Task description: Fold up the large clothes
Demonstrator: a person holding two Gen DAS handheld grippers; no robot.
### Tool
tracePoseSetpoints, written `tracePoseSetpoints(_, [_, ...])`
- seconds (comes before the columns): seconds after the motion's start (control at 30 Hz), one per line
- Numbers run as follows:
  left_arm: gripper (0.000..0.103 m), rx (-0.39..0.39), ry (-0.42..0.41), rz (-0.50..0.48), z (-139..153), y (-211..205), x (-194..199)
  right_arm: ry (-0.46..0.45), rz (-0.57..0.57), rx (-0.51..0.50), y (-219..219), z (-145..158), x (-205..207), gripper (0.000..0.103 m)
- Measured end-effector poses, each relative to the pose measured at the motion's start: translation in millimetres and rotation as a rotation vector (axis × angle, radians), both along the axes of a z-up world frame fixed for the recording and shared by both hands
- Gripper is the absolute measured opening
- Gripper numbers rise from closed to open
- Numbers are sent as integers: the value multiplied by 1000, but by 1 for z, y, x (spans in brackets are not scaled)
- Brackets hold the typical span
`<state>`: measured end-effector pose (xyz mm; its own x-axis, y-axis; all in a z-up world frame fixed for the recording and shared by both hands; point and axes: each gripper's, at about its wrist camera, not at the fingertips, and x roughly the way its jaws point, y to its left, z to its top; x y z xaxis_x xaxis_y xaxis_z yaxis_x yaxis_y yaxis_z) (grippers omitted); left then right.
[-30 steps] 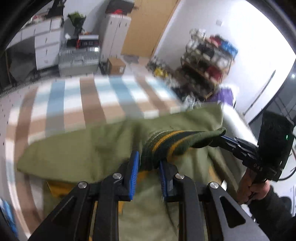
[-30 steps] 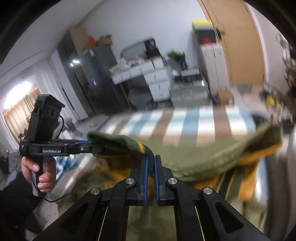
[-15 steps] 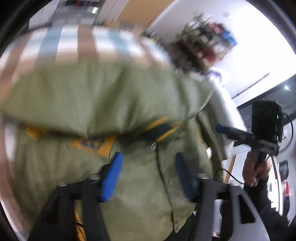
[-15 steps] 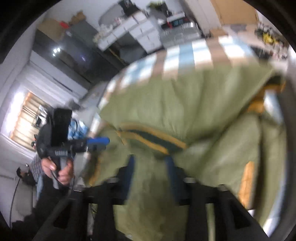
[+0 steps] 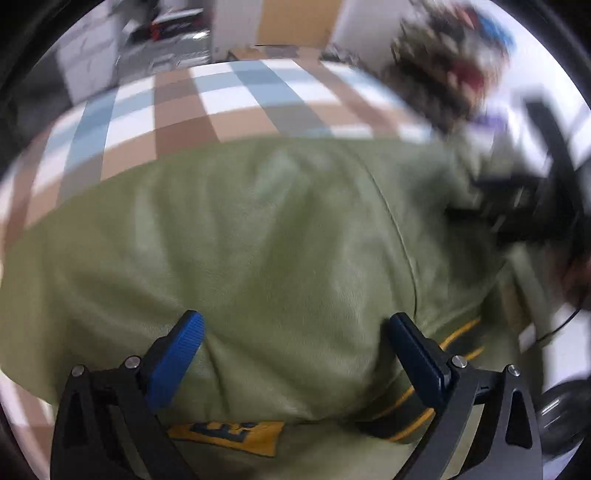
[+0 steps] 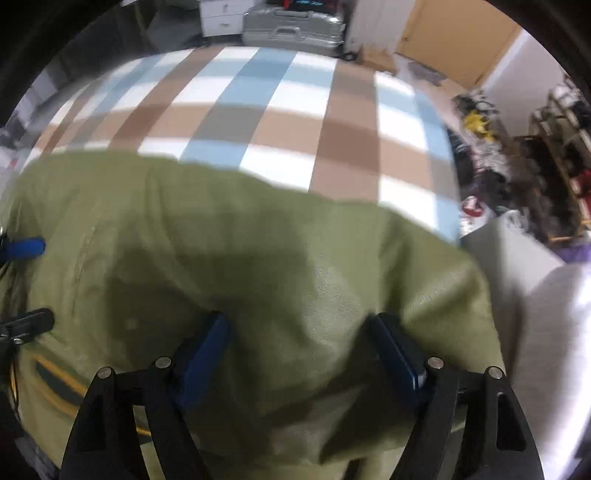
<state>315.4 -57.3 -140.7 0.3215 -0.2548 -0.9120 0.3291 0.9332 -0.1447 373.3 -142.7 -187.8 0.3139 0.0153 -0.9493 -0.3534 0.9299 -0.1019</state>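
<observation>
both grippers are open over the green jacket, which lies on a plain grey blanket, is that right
Not quite. The blanket is checked in blue, brown and white, not plain grey, as the right wrist view shows. The rest stands: the left gripper and right gripper, whose jaws have just been opening, are open over the green jacket.

A: What lies under the right gripper (image 6: pixel 299 332)?

B: A large olive-green fleece garment (image 6: pixel 258 251), spread on a bed cover checked in brown, pale blue and white (image 6: pixel 280 107). The gripper's jaws have just been opening; its blue-padded fingers (image 6: pixel 203 350) now stand wide apart over the cloth, pinching nothing.

A: Any trim on the cloth?

B: A dark band edged with yellow stripes (image 6: pixel 55 384) at lower left.

A: And the other tool?

B: The left gripper (image 6: pixel 26 280) pokes in at the left edge, one blue tip above a black one, apart.

A: Beyond the bed?

B: A silver hard-shell suitcase (image 6: pixel 291 26) and a tan wooden door (image 6: pixel 454 40).
</observation>
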Motion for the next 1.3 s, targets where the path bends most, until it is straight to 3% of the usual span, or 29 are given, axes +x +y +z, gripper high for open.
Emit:
tracePoseSetpoints(0.03, [98, 58, -35, -18, -2, -8, -6, -14, 3, 24, -7, 2, -5, 80])
tracePoseSetpoints(0.13, [98, 101, -41, -26, -4, -16, -8, -38, 31, 66, -18, -3, -12, 81])
tracePoseSetpoints(0.27, [98, 53, 31, 22, 11, 4, -1, -19, 20, 70, -22, 11, -17, 79])
tracePoseSetpoints(0.33, [98, -18, -6, 45, 30, 26, 0, -60, -1, 121, -20, 38, -22, 79])
tracePoseSetpoints(0.43, [98, 11, -87, 94, 32, 54, -6, -166, -37, 129, -27, 58, -26, 81])
tracePoseSetpoints(0.5, [98, 15, -40, 128, 14, 67, 5, -139, -74, 93, -35, 42, -18, 82])
tracePoseSetpoints(0.57, [98, 24, 45, 158, -17, 76, 12, -7, -106, 64, -41, -1, -8, 82])
tracePoseSetpoints(0.6, [98, 30, 29, 146, -21, 75, 9, 10, -104, 89, -43, -11, -9, 83])
tracePoseSetpoints(0.63, [98, 66, -13, 124, -22, 70, 3, -17, -108, 103, -45, -9, -11, 83])
tracePoseSetpoints(0.7, [100, 96, -11, 128, -25, 66, 1, -7, -114, 100, -45, -6, -11, 83])
tracePoseSetpoints(0.93, [102, 100, 45, 139, -34, 68, 24, -43, -134, 114, -40, -11, 5, 92])
tracePoseSetpoints(1.0, [102, 105, 50, 128, -25, 75, 22, -48, -126, 141, -39, -12, 12, 95])
tracePoseSetpoints(1.13, [102, 122, 56, 123, -25, 81, 50, -50, -133, 179, -31, -16, 40, 101])
tracePoseSetpoints(1.3, [102, 155, 58, 121, -29, 82, 83, -92, -116, 175, -13, -15, 74, 98])
